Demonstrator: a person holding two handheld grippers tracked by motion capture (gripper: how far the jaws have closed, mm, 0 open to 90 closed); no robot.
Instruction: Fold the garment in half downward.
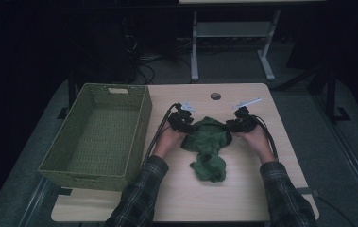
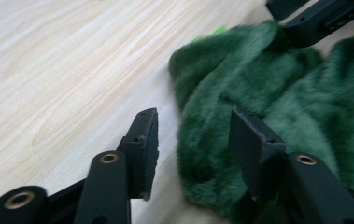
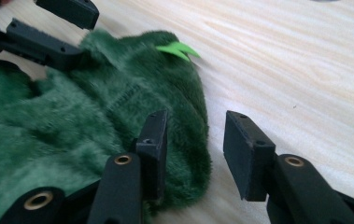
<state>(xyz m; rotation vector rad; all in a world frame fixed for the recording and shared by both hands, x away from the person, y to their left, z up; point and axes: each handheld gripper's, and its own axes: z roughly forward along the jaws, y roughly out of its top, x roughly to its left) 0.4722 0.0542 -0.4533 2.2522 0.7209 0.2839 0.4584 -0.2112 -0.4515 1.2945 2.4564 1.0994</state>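
On pale woodgrain, fuzzy green garment (image 1: 208, 144)

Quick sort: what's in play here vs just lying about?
In play:
- green fuzzy garment
- left gripper, jaws apart at one edge of it
- right gripper, jaws apart at the opposite edge

Lying about:
- green woven basket
- second table behind

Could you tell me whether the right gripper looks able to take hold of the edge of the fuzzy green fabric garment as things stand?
Probably yes: the right gripper stands open astride the edge of the fuzzy green fabric garment, with nothing blocking it on the wooden table.
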